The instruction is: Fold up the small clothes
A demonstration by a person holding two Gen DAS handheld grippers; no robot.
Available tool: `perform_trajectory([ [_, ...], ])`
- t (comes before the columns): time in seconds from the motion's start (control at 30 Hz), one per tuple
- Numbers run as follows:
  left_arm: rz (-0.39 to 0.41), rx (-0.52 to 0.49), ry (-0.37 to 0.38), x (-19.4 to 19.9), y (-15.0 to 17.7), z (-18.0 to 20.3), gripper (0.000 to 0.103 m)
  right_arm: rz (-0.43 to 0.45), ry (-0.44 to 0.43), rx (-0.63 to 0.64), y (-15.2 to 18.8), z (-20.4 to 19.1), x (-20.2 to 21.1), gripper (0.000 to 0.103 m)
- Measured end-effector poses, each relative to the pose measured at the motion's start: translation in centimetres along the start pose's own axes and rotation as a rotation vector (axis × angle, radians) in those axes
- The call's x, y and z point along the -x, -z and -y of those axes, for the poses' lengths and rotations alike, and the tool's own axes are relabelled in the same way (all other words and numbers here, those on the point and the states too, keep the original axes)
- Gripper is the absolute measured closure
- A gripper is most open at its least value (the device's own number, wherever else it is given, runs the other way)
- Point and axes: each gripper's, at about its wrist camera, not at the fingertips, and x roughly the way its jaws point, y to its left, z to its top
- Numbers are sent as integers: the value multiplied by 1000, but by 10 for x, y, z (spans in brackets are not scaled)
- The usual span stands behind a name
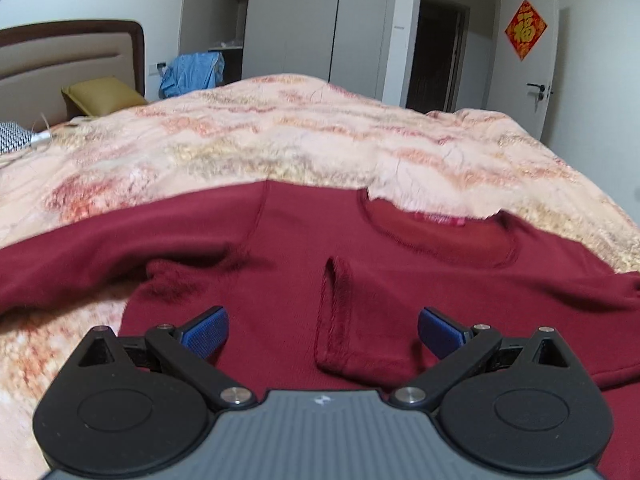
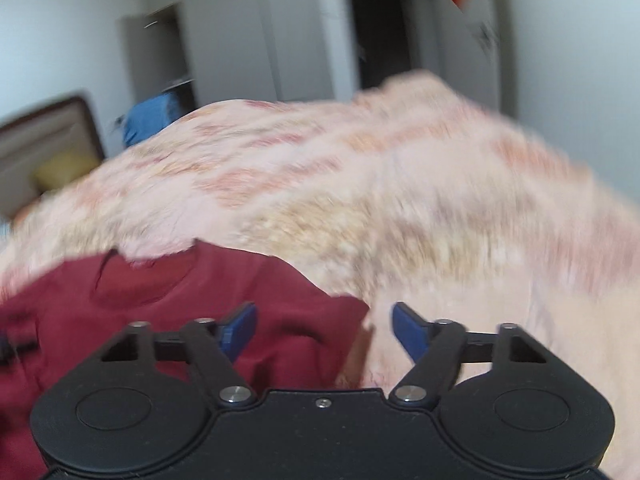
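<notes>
Red top (image 1: 304, 240) spread on bed (image 1: 280, 140), neckline at 1 o'clock, sleeve cuff folded inward | left claw (image 1: 323, 330) released, right claw (image 2: 324, 330) released, nothing gripped | folding judged barely begun

A home bedroom: bed (image 1: 280, 140) filling mid-frame, padded headboard (image 1: 60, 56) upper left, grey wardrobe (image 1: 312, 20) top centre, door (image 1: 528, 52) upper right.

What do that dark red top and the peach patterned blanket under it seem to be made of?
The dark red top looks like soft knit fabric, matte outside, with a fuzzy brushed lining showing where its hem turns up; probably fleece-backed. The peach patterned blanket looks like plush pile, judging by its furry, clumped surface. The exact fibre of either cannot be told.
</notes>
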Motion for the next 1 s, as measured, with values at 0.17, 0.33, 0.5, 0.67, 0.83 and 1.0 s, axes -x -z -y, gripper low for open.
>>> perform_trajectory([
  [0.17, -38, 17, 8, -8, 9, -8, 0, -23, -18, -86, -1, 7, -19, 82],
  [0.33, -37, 8, 8, -11, 14, -8, 0, 134, 38, 304, -6, -27, -1, 97],
  [0.5, -35, -3, 0, -11, 16, -6, 0, 96, 77, 364, -4, -29, -11, 96],
  [0.67, -36, 2, 4, -11, 16, -7, 0, 93, 81, 290, 8, -12, 8, 82],
  [0.83, -34, 3, 4, -11, 16, -7, 0, 127, 89, 380, 43, -17, 67, 59],
  [1.0, -33, 1, 2, -11, 16, -7, 0, 84, 33, 489, 80, -34, 88, 56],
])
